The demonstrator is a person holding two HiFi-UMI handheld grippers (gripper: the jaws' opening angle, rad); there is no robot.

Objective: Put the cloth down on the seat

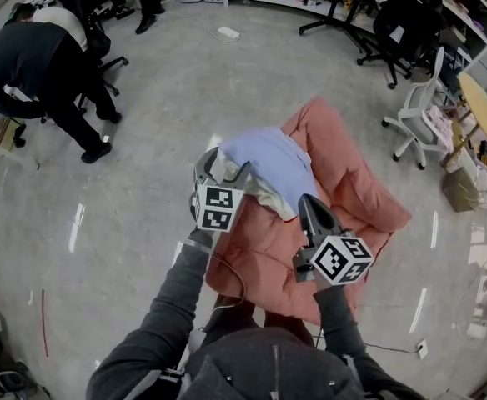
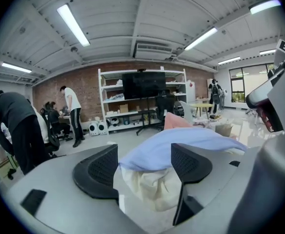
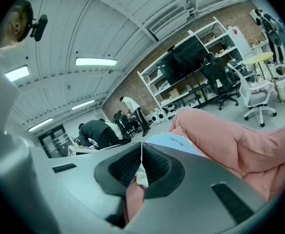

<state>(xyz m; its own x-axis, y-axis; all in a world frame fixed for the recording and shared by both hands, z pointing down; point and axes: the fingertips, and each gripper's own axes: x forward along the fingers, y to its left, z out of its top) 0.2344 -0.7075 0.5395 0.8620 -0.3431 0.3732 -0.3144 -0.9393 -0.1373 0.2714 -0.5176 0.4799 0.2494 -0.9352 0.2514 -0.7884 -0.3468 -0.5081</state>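
Note:
A light blue cloth with a cream lining [image 1: 268, 161] lies bunched on top of a pink beanbag seat [image 1: 356, 186]. My left gripper [image 1: 223, 170] is at the cloth's left edge and stands open. In the left gripper view the cloth [image 2: 181, 143] lies loose between the two spread pads of that gripper [image 2: 143, 165]. My right gripper [image 1: 307, 202] is at the cloth's near right edge. In the right gripper view its jaws [image 3: 141, 167] are shut on a thin white fold of the cloth [image 3: 141, 175], with the pink seat [image 3: 230, 135] just behind.
A person [image 1: 35, 65] bends over at the far left of the grey floor. A white office chair [image 1: 423, 111] and a round table [image 1: 481, 107] stand right of the seat. Black chairs and shelves line the back wall. A power strip [image 1: 228, 33] lies on the floor.

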